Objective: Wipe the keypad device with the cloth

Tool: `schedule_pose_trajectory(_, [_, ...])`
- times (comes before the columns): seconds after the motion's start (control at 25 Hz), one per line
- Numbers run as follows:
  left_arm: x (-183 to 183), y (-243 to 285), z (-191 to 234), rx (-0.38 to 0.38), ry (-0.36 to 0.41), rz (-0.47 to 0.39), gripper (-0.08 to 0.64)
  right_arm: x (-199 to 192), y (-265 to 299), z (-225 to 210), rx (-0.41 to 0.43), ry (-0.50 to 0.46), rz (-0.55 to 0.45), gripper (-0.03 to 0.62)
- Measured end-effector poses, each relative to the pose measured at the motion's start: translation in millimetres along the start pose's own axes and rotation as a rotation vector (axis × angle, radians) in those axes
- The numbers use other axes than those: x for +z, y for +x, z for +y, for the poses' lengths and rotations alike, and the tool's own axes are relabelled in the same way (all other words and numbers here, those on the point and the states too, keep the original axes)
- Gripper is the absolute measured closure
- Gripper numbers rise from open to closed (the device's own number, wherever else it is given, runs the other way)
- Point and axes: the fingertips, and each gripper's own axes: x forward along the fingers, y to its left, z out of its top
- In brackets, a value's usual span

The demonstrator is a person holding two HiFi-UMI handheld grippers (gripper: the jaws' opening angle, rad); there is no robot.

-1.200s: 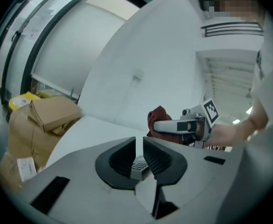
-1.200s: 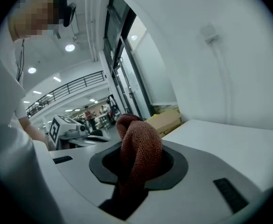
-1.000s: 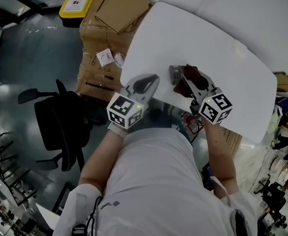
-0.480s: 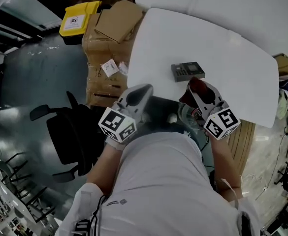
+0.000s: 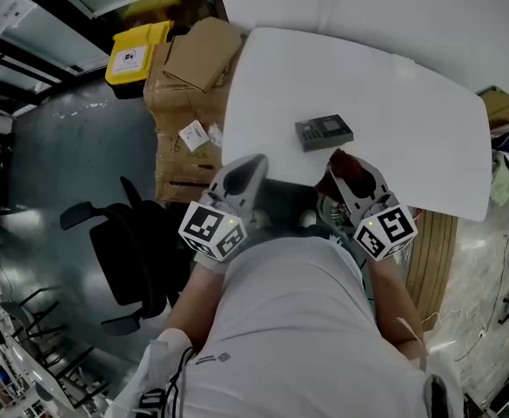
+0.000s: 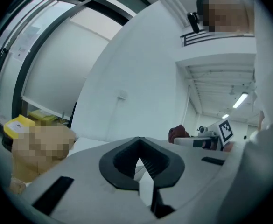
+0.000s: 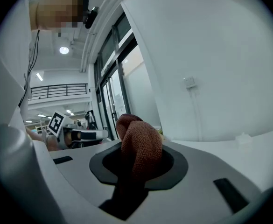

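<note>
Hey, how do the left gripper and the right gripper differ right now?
The left gripper is shut on nothing; the right gripper is shut on a bunched reddish-brown cloth. From the head view, the right gripper sits close to the keypad device, the left gripper farther off at the table's near edge. Both carry marker cubes; neither touches the device.

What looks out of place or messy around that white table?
Nothing stands out. The keypad device lies flat on the white table; the brown cloth is bunched in the right gripper. Only the cardboard boxes beside the table look jumbled.
</note>
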Motion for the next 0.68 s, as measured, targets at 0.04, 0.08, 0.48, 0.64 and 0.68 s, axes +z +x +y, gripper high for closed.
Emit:
schedule_pose_trajectory(0.04, [0, 2, -2, 0.002, 0.022, 0.011, 0.549, 1, 0, 0, 0.002, -0.012, 0.0, 0.492])
schedule_pose_trajectory(0.08, [0, 3, -3, 0.0, 0.036, 0.016, 0.549, 2, 1, 0, 0.004, -0.024, 0.0, 0.492])
schedule_pose_trajectory(0.48, [6, 15, 13, 0.019, 0.003, 0.006, 0.549, 13, 14, -9, 0.005, -0.055, -0.016, 0.492])
schedule_pose_trajectory(0.64, [8, 16, 14, -0.004, -0.032, -0.009, 0.549, 17, 18, -8, 0.006, -0.061, -0.017, 0.492])
schedule_pose_trajectory(0.68, [9, 16, 14, -0.012, -0.038, -0.013, 0.549, 18, 19, -8, 0.007, -0.061, -0.02, 0.492])
